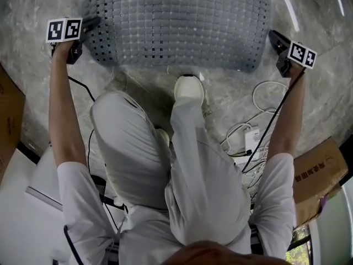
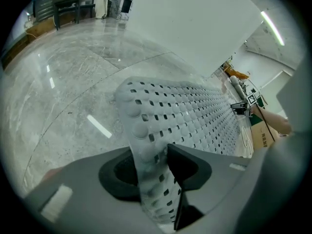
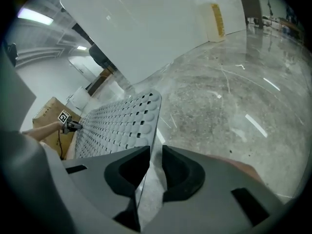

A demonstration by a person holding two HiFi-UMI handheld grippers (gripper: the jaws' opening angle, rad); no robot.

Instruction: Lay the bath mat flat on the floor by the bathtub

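A grey perforated bath mat (image 1: pixel 176 21) is stretched wide between both grippers over the marble floor (image 1: pixel 325 15). My left gripper (image 1: pixel 92 25) is shut on its left end. In the left gripper view the bumpy mat (image 2: pixel 185 111) runs up between the jaws of the left gripper (image 2: pixel 163 165). My right gripper (image 1: pixel 274 37) is shut on the right end. In the right gripper view the mat (image 3: pixel 117 126) shows edge-on in the narrow gap of the right gripper (image 3: pixel 155 167). Whether the mat rests on the floor I cannot tell.
A person's legs and a white shoe (image 1: pixel 189 90) stand just behind the mat. Loose cables and a power strip (image 1: pixel 251 139) lie at the right. Cardboard boxes sit at the right (image 1: pixel 320 173) and left (image 1: pixel 8 120). A tall white surface (image 2: pixel 195 23) rises beyond the mat.
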